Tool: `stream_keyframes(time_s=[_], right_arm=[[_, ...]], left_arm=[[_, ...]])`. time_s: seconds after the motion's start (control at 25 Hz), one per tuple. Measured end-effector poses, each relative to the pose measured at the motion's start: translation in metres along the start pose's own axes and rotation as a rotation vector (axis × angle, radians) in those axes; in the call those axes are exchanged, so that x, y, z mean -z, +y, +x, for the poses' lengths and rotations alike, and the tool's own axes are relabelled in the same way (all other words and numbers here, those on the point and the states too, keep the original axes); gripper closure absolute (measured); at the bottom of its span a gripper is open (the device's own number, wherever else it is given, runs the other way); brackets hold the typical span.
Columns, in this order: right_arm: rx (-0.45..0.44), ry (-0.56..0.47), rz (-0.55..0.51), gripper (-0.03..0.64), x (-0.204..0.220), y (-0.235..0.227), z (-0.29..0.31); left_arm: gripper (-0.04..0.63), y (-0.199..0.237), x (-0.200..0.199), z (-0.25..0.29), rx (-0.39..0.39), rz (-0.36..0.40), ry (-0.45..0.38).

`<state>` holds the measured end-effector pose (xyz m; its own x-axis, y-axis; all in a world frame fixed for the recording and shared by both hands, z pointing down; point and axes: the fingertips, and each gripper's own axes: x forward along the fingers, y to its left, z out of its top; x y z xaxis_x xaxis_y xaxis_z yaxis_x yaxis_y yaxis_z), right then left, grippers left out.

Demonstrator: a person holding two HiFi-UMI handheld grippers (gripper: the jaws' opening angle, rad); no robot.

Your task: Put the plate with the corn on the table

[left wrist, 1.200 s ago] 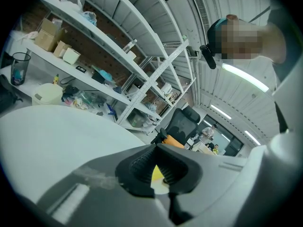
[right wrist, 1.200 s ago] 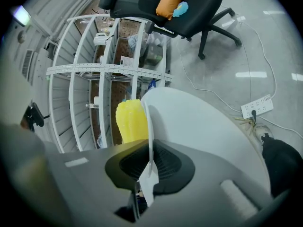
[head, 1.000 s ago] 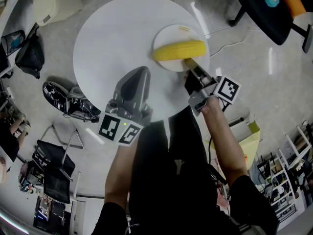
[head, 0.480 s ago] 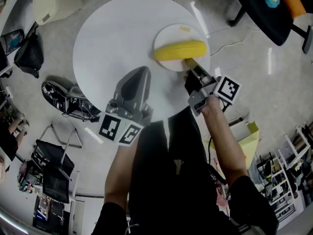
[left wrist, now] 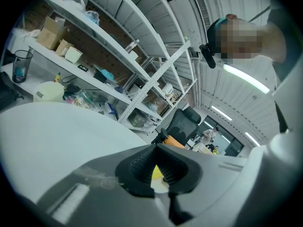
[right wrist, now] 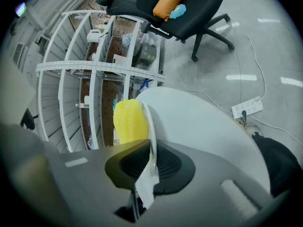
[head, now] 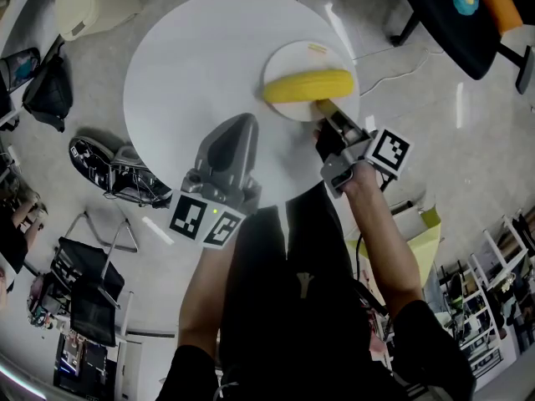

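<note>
The round white table (head: 184, 65) bore the plate (head: 292, 57) with corn (head: 307, 85); right gripper (head: 328, 117) fingers clamped its rim, left gripper (head: 242, 124) fingers closed, empty. Release apparently remained.

Grey left tool (head: 240, 126), right tool (head: 327, 112); b/w marker cubes (head: 389, 151); black tee (head: 301, 307).
</note>
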<state>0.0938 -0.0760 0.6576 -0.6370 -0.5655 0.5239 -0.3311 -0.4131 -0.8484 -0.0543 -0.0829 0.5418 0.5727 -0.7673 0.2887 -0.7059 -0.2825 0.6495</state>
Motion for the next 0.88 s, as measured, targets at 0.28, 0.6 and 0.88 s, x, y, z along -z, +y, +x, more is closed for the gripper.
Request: stream_keyframes(time_s=[0.28, 0.6, 0.88], right_arm=[[0.017, -0.001, -0.01, 0.562, -0.0001, 0.0007, -0.0003], [0.025, -0.009, 0.006, 0.541, -0.0004, 0.0027, 0.0001], [0.039, -0.024, 0.012, 0.514, -0.0017, 0.0035, -0.0015]], left_arm=[[0.592, 0.0027, 0.0008, -0.0025, -0.007, -0.006, -0.001], [0.592, 0.0044, -0.0007, -0.0021, -0.006, -0.012, -0.003], [0.592, 0.006, -0.0012, 0.0001, -0.003, -0.015, -0.001]])
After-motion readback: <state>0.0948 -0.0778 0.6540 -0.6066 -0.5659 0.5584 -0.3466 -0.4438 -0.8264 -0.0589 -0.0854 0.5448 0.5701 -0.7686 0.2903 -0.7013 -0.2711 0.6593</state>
